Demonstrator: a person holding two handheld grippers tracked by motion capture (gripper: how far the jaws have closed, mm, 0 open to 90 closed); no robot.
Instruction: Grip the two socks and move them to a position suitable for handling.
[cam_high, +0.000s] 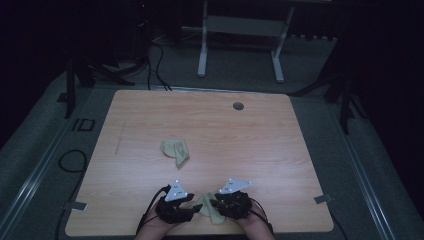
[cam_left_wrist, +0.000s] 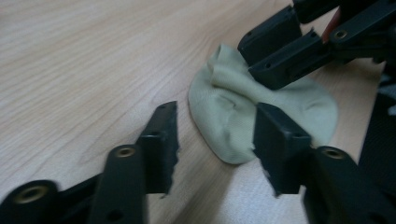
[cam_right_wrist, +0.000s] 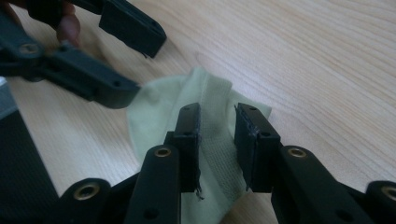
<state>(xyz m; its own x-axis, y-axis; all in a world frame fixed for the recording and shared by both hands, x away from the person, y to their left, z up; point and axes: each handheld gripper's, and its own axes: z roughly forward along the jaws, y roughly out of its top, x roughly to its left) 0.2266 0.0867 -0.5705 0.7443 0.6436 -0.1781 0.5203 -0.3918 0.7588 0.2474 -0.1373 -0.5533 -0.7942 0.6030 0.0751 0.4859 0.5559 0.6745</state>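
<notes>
Pale green sock (cam_high: 209, 209) lies flat at worktop (cam_high: 250, 130) near edge – long axis fore-aft, btwn both tools. Left hand-held gripper (cam_left_wrist: 215, 140) open beside it; right hand-held gripper (cam_right_wrist: 217, 140) straddles it – pads not pressing, open.

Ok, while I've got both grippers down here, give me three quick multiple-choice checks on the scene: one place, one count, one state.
1. Where does the cloth away from the grippers lie?
A. near the middle of the table
B. on the floor
C. at the far right corner

2. How many pale green cloths are on the table?
A. one
B. two
C. four

3. How do the left gripper's jaws stand?
A. shut on a cloth
B. apart, with nothing pinched
C. shut on a cable

Key: 1 A, the far cloth sits mid-table. 2 B, a near cloth lies between the grippers besides that one. 3 B, the left gripper shows a wide gap in its own view.
</notes>
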